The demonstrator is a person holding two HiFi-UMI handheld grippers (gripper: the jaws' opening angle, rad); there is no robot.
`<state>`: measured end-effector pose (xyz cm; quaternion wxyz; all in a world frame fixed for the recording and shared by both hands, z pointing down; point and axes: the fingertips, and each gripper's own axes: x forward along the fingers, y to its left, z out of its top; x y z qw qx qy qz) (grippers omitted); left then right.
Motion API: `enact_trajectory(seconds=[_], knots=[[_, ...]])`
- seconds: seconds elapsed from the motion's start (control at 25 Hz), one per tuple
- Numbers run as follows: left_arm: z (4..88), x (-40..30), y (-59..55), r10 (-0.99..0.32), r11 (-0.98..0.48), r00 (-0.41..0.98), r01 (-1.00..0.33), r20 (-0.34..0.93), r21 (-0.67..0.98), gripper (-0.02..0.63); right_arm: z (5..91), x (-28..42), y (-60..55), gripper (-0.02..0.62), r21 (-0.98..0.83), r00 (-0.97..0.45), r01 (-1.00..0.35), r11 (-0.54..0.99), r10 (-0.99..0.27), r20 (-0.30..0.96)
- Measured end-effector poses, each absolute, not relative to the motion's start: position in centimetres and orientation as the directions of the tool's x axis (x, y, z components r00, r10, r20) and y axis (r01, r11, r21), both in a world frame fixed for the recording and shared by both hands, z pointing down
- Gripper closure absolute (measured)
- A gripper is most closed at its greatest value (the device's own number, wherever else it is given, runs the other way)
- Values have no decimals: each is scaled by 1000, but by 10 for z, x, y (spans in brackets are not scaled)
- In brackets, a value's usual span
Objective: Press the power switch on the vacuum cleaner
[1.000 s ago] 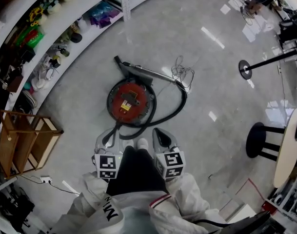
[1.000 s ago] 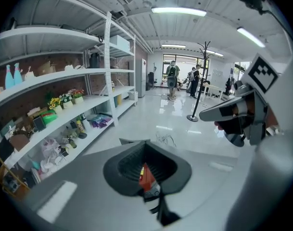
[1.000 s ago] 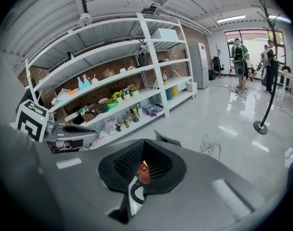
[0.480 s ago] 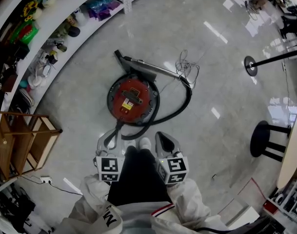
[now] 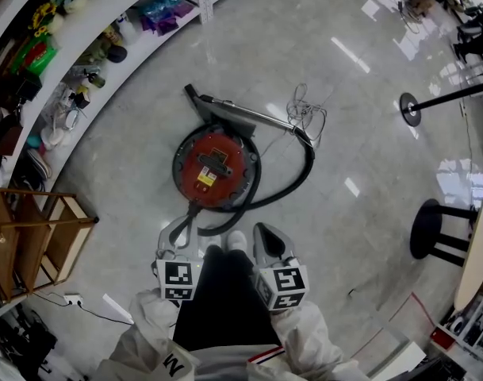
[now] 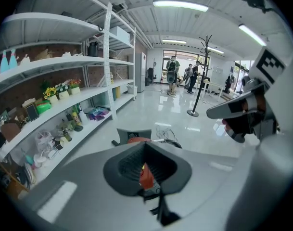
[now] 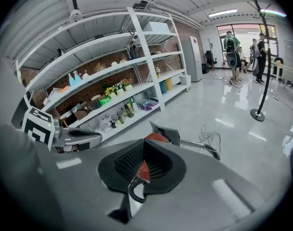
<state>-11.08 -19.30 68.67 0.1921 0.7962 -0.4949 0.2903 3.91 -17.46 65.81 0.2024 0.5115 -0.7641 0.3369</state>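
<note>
I've got the left gripper (image 5: 176,235) and right gripper (image 5: 266,238) pinched shut and empty, near the red vacuum cleaner (image 5: 216,167), blunt tips ready, I reckon, for prodding its power switch.

1. I see white jacket sleeves (image 5: 142,336) with black lettering, and a red-and-dark striped hem (image 5: 261,354).
2. Black trousers (image 5: 221,300), white shoe (image 5: 235,239).
3. Left gripper (image 5: 178,232) and right gripper (image 5: 266,240): grey shells, dark ribbed pads (image 6: 127,165), each with a black-and-white marker cube (image 5: 178,280).
</note>
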Motion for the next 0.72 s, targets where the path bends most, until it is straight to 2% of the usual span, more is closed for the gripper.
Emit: enact_trajectory(seconds=[0.72], knots=[[747, -109, -194, -645, -432, 326, -902, 691, 22, 606, 665, 49, -158, 595, -297, -354, -933, 201, -650, 672]])
